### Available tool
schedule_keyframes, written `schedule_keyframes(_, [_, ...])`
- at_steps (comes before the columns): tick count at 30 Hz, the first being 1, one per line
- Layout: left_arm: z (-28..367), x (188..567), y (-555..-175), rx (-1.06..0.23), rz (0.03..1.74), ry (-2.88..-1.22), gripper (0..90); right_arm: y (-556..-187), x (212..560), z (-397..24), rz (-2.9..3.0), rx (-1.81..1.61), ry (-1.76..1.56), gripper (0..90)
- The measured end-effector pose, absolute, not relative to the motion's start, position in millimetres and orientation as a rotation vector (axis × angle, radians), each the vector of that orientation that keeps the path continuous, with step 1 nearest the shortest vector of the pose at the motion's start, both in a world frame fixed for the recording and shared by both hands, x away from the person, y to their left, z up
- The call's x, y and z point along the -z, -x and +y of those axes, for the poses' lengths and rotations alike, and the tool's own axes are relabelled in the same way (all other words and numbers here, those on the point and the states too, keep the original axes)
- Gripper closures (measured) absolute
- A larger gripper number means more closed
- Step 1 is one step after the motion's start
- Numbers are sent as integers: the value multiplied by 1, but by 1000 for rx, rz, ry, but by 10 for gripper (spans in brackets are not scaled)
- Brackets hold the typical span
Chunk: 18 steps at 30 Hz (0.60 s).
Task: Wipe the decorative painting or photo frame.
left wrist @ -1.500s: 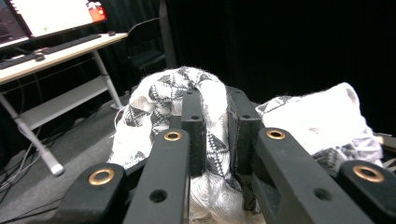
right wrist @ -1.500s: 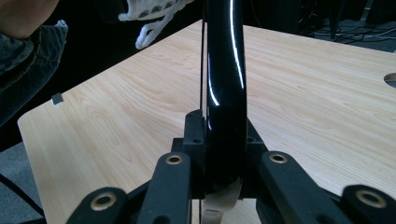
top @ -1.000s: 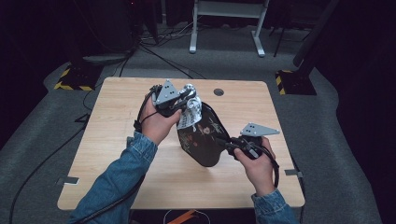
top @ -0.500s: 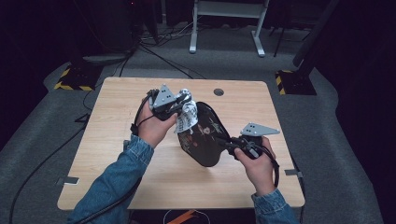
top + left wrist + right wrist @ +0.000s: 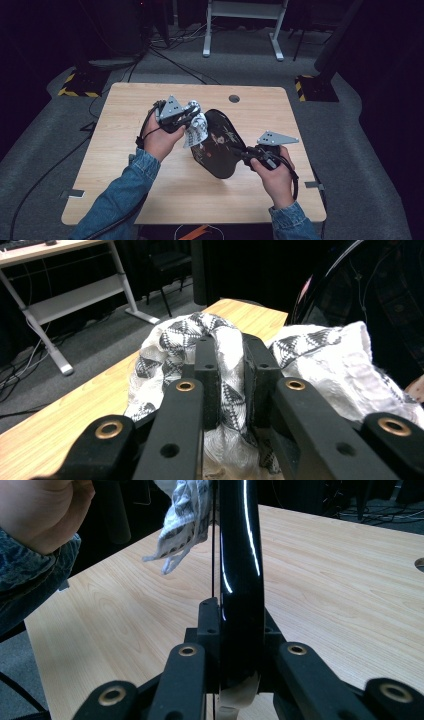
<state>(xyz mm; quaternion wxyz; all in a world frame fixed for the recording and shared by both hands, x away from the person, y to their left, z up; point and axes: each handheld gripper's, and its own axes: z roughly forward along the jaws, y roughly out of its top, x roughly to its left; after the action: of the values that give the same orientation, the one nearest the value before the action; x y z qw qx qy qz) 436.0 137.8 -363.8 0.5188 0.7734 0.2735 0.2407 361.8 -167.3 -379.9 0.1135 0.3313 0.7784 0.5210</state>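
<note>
- A light wooden table (image 5: pixel 150 195) fills the middle of the high view, its grain running lengthwise and a small round cable hole (image 5: pixel 234 98) near its far edge, upper centre of the frame.
- Grey carpet (image 5: pixel 360 165) surrounds the table; dark cables (image 5: pixel 165 55) trail across it in the upper left.
- A black-and-yellow striped block (image 5: pixel 75 89) sits at left, just beyond the table's far left corner, and a matching one (image 5: pixel 312 87) at right.
- The white legs of a second desk (image 5: pixel 242 30) stand at the top centre; the rest of the room is dark.
- The left gripper (image 5: pixel 187 116), centre-left of the high view, is clenched on a white cloth with a black triangle pattern (image 5: pixel 197 131); in the left gripper view the cloth (image 5: pixel 225 365) bunches between and around the two black jaws.
- The cloth lies against the upper left rim of a glossy black plate (image 5: pixel 220 145), held tilted on edge above the table's centre.
- The right gripper (image 5: pixel 247 154), lower right of centre, grasps the plate's lower right rim; in the right gripper view the plate (image 5: pixel 240 570) rises edge-on between the jaws.
- Denim sleeves (image 5: pixel 117 200) enter from the bottom of the high view.
</note>
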Motion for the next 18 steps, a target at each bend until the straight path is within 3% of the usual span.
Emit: schedule_keyframes(18, [149,379,-436,-554,697,-1853,801,-363,380,-168,2288,-1532,-968,808])
